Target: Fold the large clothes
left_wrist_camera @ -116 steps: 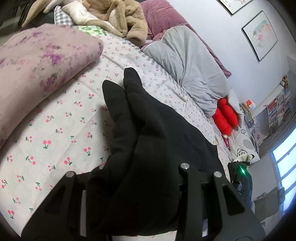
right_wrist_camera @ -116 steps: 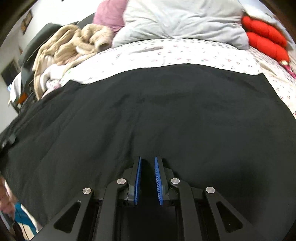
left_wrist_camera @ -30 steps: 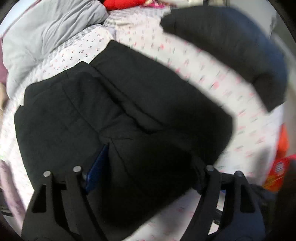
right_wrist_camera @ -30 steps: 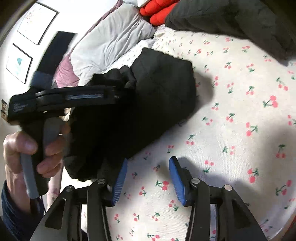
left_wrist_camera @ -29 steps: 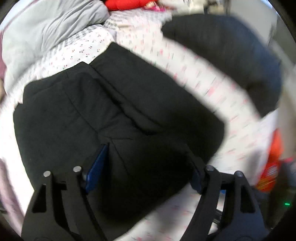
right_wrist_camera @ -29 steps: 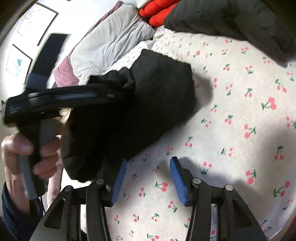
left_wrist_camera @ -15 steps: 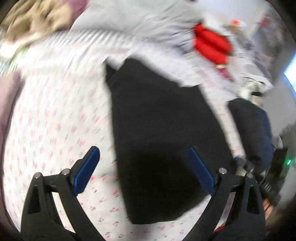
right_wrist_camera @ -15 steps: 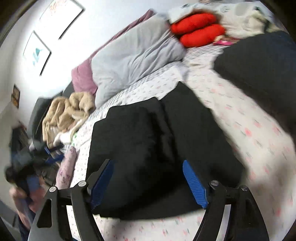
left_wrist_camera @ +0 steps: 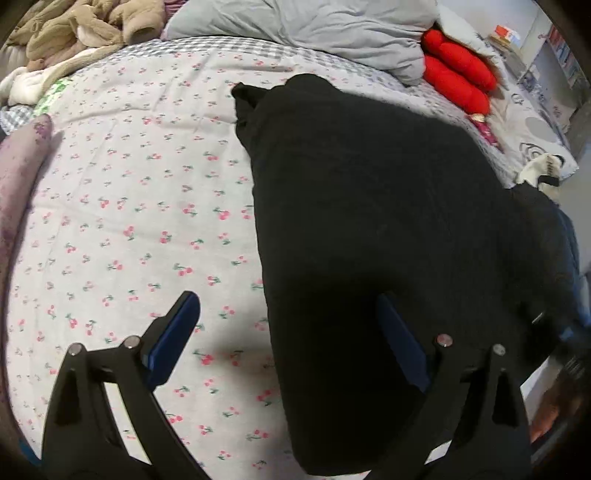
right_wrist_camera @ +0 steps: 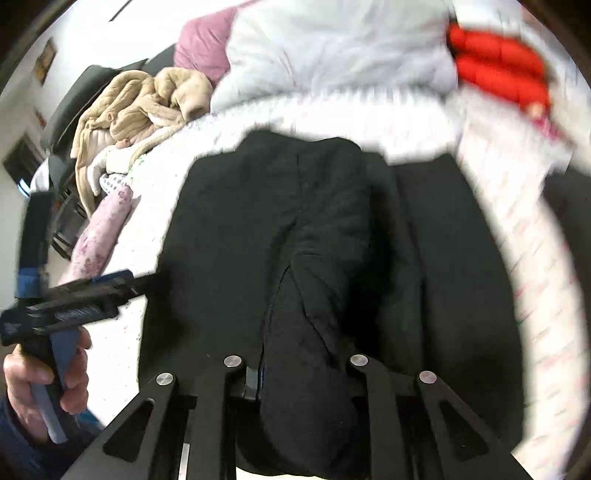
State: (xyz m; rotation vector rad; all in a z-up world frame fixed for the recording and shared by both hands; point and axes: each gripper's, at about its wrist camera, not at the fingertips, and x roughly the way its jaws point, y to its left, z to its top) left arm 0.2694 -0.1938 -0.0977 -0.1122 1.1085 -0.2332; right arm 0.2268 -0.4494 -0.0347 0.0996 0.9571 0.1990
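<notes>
A large black garment (left_wrist_camera: 369, 206) lies folded on the cherry-print bed sheet (left_wrist_camera: 129, 206). My left gripper (left_wrist_camera: 288, 328) is open and empty above the garment's near left edge, its left finger over the sheet. In the right wrist view the garment (right_wrist_camera: 236, 236) fills the middle. My right gripper (right_wrist_camera: 299, 373) has closed on a bunched fold of the black cloth near the garment's near edge. The left gripper, held in a hand, also shows in the right wrist view (right_wrist_camera: 122, 284) beside the garment's left edge.
A grey duvet (left_wrist_camera: 314, 29) and a red plush (left_wrist_camera: 458, 77) lie at the head of the bed. A beige fleece pile (left_wrist_camera: 81, 26) lies at the far left. A purple floral bundle (left_wrist_camera: 18, 177) lies on the left. A dark jacket (left_wrist_camera: 554, 240) lies to the right.
My right gripper, open above the garment half a second ago, has dropped to its near edge and closed on a fold. My left gripper stays open and has steadied over the left edge.
</notes>
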